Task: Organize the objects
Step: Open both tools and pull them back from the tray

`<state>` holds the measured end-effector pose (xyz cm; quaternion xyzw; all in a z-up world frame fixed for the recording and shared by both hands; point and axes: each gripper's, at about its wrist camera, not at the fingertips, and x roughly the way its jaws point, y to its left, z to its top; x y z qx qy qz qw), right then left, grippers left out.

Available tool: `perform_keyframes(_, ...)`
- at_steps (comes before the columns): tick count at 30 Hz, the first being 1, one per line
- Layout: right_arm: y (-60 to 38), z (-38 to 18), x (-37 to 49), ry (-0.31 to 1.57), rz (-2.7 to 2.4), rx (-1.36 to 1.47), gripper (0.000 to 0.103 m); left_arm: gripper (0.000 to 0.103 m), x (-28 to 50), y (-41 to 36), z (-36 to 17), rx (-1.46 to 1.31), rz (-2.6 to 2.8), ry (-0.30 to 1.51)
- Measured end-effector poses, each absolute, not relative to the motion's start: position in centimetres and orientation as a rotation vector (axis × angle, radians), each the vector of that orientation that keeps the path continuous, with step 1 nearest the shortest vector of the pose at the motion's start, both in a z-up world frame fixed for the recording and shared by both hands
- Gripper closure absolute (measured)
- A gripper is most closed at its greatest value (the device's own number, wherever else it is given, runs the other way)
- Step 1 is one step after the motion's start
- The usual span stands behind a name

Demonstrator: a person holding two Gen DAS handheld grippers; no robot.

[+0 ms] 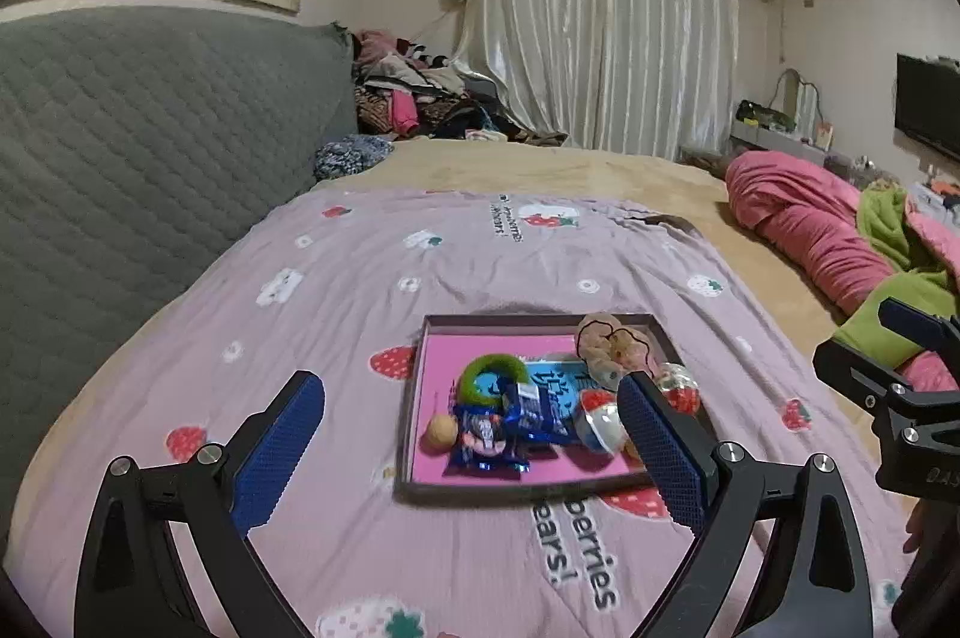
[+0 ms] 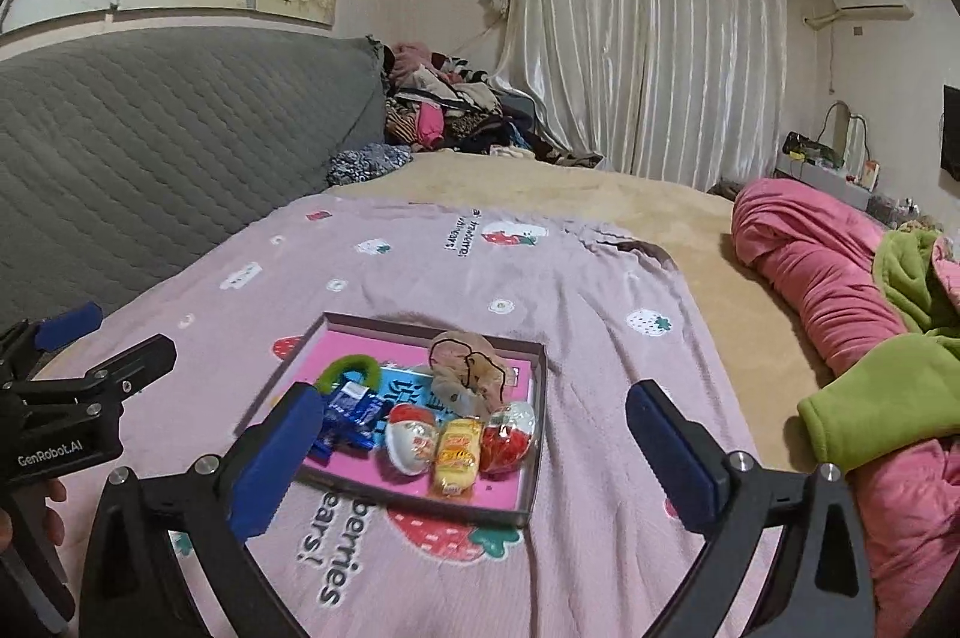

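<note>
From the left wrist, the left gripper [image 1: 471,449] hangs released, nothing between its blue pads, above the shallow tray [image 1: 418,416] on the pink strawberry sheet [image 1: 360,278]. The tray holds a green ring [image 1: 489,368], blue wrappers [image 1: 510,422], a walnut [image 1: 443,431] and a scrunchie [image 1: 609,338].

From the right wrist, the right gripper [image 2: 474,452] is released and empty; a yellow snack [image 2: 457,455] lies between two egg-shaped toys [image 2: 411,437] near the tray's near wall, with open sheet to the right

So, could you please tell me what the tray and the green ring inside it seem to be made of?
Tray: probably cardboard, with thin dark matte walls and a printed pink floor. Green ring: likely felt or plush, with a fuzzy, dull surface.
</note>
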<state>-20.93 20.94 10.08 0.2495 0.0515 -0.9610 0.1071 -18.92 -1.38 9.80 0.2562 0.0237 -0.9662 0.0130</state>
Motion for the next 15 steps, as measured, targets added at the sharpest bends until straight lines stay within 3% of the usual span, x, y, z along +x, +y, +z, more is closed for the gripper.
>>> perform_keyframes(15, 20.0, 11.4, -12.6, 0.119, -2.815, 0.682, 0.001, 0.005, -11.6, -1.5, 10.8, 0.88, -2.981, 0.1)
